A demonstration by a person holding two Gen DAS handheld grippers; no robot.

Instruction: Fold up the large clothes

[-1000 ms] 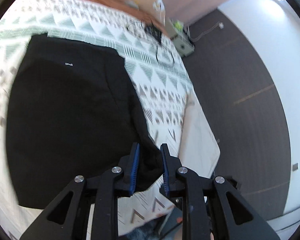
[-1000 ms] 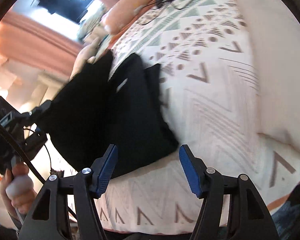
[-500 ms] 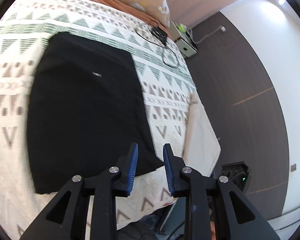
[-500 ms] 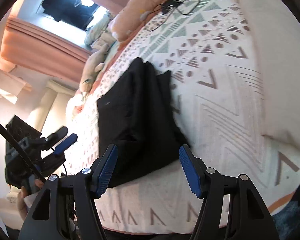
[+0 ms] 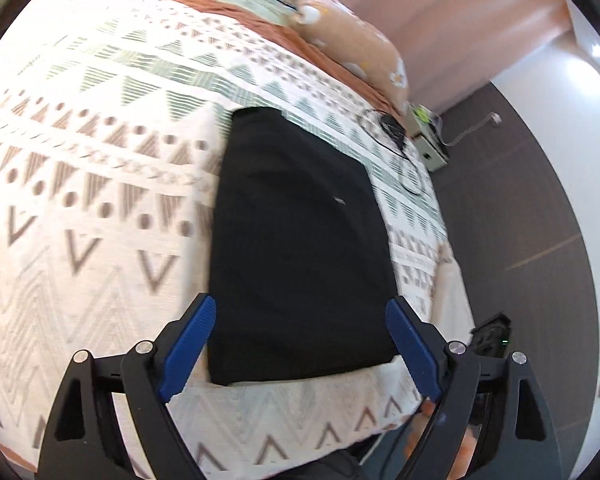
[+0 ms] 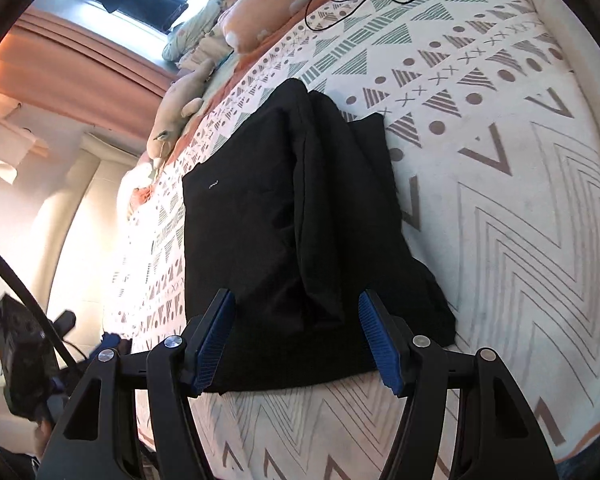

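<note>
Left wrist view: the black garment (image 5: 300, 248) is seen folded into a flat rectangle on the patterned bedspread (image 5: 80, 200), near the bed's near edge. The left gripper (image 5: 300, 344) has just been opening; its jaws are spread wide above the cloth, nothing gripped.

Right wrist view: the right gripper (image 6: 296, 336) is held apart over the garment's (image 6: 260, 220) near hem, without pinching it. Layered folds are noted on the garment's right side.

A black garment (image 5: 300, 240) lies folded into a flat rectangle on the patterned bedspread (image 5: 80, 200).
</note>
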